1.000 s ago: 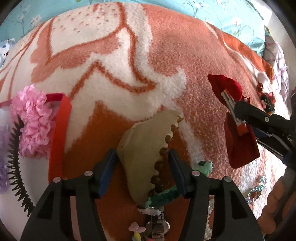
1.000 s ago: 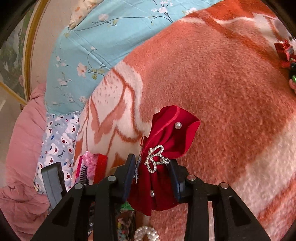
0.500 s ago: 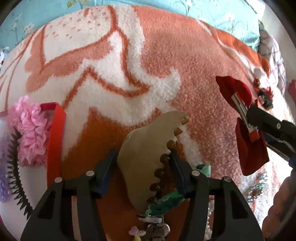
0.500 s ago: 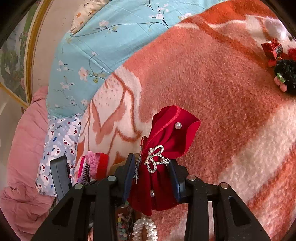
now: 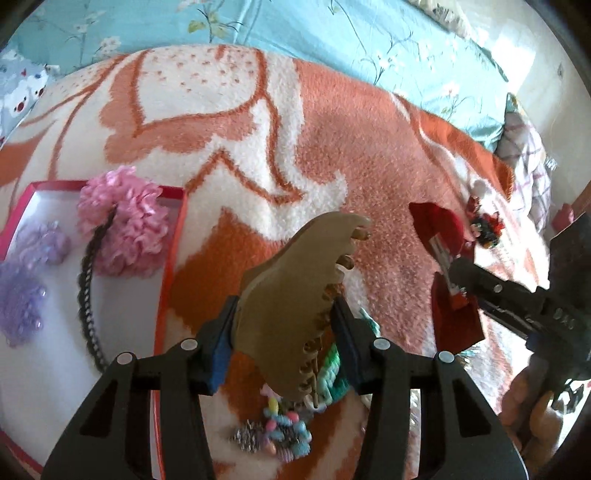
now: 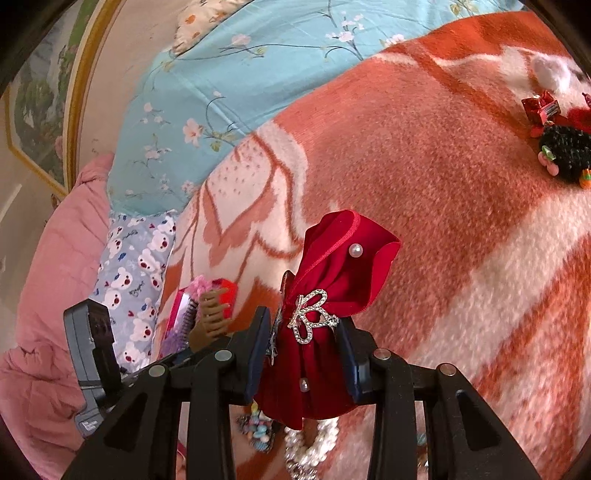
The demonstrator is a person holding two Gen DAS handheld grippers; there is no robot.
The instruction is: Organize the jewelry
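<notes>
My left gripper [image 5: 282, 332] is shut on a tan claw hair clip [image 5: 295, 291], held above the orange and white blanket. A red-rimmed white tray [image 5: 173, 258] lies to its left with a pink ruffled flower [image 5: 125, 221], purple flowers [image 5: 22, 295] and a black comb headband [image 5: 86, 295] in it. My right gripper [image 6: 304, 350] is shut on a red velvet bow clip [image 6: 332, 291] with pearls and a rhinestone bow. In the left wrist view that gripper [image 5: 458, 273] and bow [image 5: 454, 321] hang at the right.
Loose pieces lie below the grippers: a green braided piece [image 5: 334, 373], a pastel beaded piece [image 5: 277, 435], a pearl string [image 6: 310, 446]. A black pompom tie [image 6: 565, 153] and red clips [image 6: 541, 109] lie far right. Blue floral bedding [image 5: 295, 33] is behind.
Both grippers have lifted and drawn back with their pieces held. The tray interior now shows more fully at the left. The pompom tie has come further into the right wrist view.
</notes>
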